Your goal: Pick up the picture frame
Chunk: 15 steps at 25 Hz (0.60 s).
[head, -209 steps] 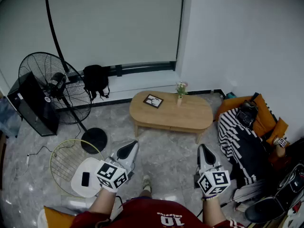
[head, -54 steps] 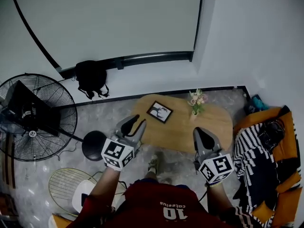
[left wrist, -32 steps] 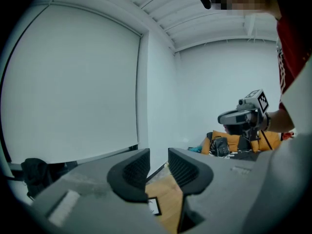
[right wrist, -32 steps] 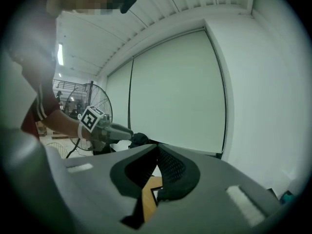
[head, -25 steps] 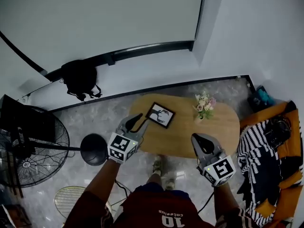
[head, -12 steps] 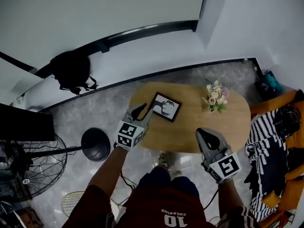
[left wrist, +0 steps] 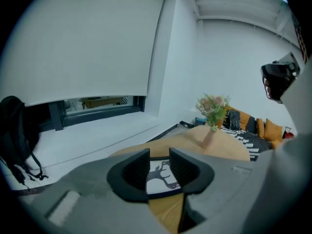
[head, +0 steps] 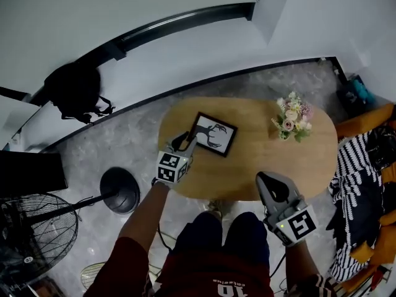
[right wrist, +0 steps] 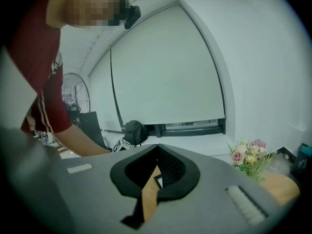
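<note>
My left gripper (head: 185, 142) has its jaws apart, having just been opening. It hangs at the left short edge of the black-rimmed rectangular picture frame (head: 213, 134), which shows beyond the gap, not gripped. My right gripper (head: 268, 179) is clenched on nothing. I judge this the approach; next I must straddle that edge and close. The frame lies flat on the oval light-wood table (head: 260, 159), its long axis running left to right and dipping rightward.

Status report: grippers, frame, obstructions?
Left gripper open, jaws just widened, empty, at black rectangular picture frame. Right gripper shut, empty. Frame flat on wooden table, unobstructed.
</note>
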Motion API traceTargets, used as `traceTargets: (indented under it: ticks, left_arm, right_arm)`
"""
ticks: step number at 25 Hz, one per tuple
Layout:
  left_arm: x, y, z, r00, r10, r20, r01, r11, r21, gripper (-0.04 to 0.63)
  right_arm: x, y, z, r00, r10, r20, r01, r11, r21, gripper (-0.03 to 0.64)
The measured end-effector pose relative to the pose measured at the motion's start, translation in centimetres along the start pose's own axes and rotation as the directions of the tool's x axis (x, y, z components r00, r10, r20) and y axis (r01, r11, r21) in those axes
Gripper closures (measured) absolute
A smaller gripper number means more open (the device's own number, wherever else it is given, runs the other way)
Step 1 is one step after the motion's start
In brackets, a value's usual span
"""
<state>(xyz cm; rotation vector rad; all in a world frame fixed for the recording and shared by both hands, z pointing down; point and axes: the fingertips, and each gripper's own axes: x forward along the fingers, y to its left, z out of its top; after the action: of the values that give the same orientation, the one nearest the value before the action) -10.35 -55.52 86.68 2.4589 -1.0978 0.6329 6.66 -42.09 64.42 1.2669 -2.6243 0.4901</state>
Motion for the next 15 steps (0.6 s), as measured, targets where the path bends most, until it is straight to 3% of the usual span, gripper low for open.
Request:
traceTargets:
  ticks: [6,15]
  left_arm:
    - [4.9,2.9,-5.1,0.997,0.002,-0.077,-0.002,1.0,0.011,0.469]
    - [10.4,6.0,-11.8,0.975,0.022,-0.222,-0.036,0.998,-0.06,0.47]
  right_arm:
    - [1.2,-1.1,-1.9,1.0,-0.007,0.025,0.006,1.0,0.011,0.626]
    - [2.0,-2.6,-6.3,0.999,-0.03,-0.031,0.032,0.998,0.049,0.626]
